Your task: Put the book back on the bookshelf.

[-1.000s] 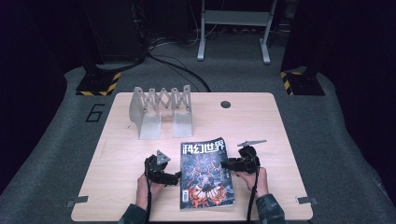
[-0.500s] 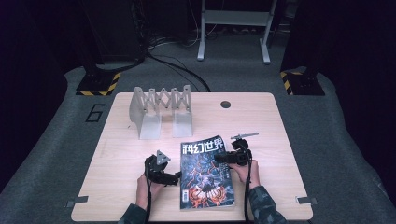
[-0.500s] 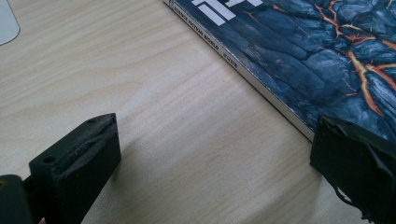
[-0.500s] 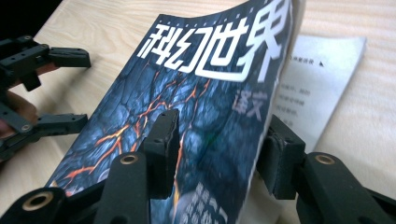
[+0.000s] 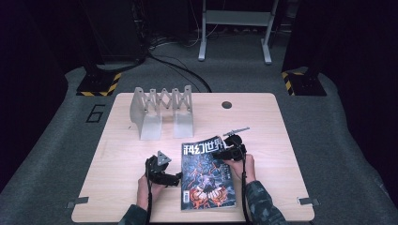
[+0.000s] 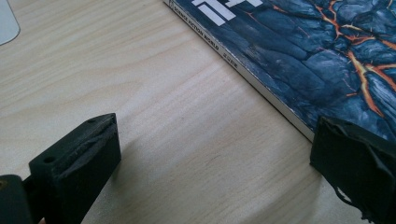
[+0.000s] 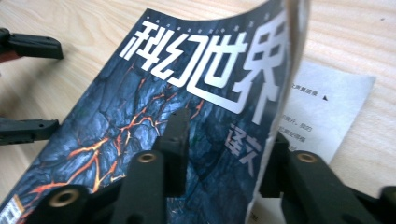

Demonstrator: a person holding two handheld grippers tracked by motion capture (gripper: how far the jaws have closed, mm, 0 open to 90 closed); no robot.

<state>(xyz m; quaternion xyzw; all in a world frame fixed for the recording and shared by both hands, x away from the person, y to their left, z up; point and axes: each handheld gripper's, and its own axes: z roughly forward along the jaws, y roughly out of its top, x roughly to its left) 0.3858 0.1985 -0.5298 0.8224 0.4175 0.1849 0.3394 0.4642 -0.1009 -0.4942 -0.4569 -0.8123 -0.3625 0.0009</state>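
Pale wood-grain table (image 5: 122, 150), rounded corners, standing on grey carpet.

Near edge: two hands entering from 6 o'clock, each holding a black two-jaw gripper.

Left gripper (image 5: 162, 171), grey three-cornered plate on top, at about 9 o'clock of the magazine, just beside its spine edge. In the left gripper view its jaws stand wide apart and empty over bare wood, one jaw tip overlapping the cover's edge; whether it touches cannot be told.

Dark blue glossy magazine (image 5: 206, 176) with orange lava-crack artwork and large white characters, lying at the table's near centre. Its spine, in the left gripper view (image 6: 243, 74), reads "SCIENCE FICTION WORLD".

Right gripper (image 5: 230, 152), at the magazine's 1 o'clock corner. In the right gripper view its jaws sit either side of the raised front cover (image 7: 196, 116), one over the artwork, one behind the page edge, clamped or nearly so; a white printed page (image 7: 327, 107) lies exposed beneath.

Far, at 11 o'clock: grey metal accordion-style book rack (image 5: 162, 110), upright, well apart from the magazine.

Small round dark hole (image 5: 227, 104) at 12 o'clock in the tabletop.
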